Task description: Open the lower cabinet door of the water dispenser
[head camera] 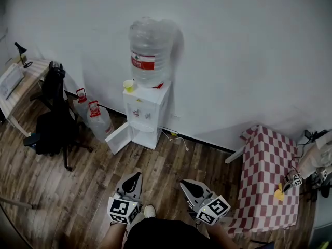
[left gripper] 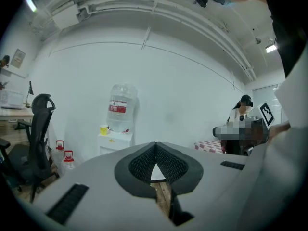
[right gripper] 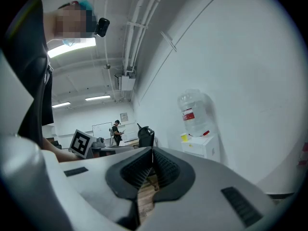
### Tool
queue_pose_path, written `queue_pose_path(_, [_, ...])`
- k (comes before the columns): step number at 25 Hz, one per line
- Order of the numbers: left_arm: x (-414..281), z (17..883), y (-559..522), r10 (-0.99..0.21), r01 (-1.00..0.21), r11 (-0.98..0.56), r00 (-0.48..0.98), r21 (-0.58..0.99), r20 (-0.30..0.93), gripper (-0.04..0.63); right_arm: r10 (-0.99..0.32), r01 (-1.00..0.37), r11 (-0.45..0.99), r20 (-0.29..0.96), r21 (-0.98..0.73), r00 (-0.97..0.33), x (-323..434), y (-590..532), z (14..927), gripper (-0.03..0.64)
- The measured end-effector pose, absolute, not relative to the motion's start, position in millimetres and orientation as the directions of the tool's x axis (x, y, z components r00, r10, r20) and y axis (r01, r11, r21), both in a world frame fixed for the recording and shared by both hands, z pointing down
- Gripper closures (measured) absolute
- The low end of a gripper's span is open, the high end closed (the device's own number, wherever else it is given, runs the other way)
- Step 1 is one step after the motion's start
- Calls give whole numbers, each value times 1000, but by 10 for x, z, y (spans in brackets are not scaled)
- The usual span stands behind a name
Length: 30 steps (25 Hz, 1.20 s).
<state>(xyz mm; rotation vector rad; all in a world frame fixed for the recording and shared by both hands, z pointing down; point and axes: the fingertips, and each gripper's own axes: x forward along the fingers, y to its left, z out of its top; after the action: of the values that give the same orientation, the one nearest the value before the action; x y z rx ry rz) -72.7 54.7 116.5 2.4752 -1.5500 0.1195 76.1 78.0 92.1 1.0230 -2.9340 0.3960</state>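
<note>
Grey left gripper (left gripper: 155,144) and right gripper (right gripper: 152,150) hover with jaws pinched together, empty. White water dispenser's (head camera: 147,108) lower cabinet door (head camera: 120,137) stands open, well apart.

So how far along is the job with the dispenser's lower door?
Done, it seems: the lower cabinet door stands swung open at the foot of the water dispenser. In hand: nothing; the left gripper and right gripper are shut, empty, well back from it. Left: nothing visible.
</note>
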Motion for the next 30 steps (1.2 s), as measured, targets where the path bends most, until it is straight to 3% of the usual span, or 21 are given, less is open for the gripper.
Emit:
queue_pose_path(12, [103, 1138, 1518, -860, -887, -435, 461, 156, 220, 581, -593, -580, 753, 62, -310, -803, 1405, 1804, 1015, 594])
queue_pose_path(30, [288, 1009, 2984, -901, -927, -361, 374, 98, 218, 581, -560, -541, 781, 32, -312, -828, 1671, 3054, 1083, 594])
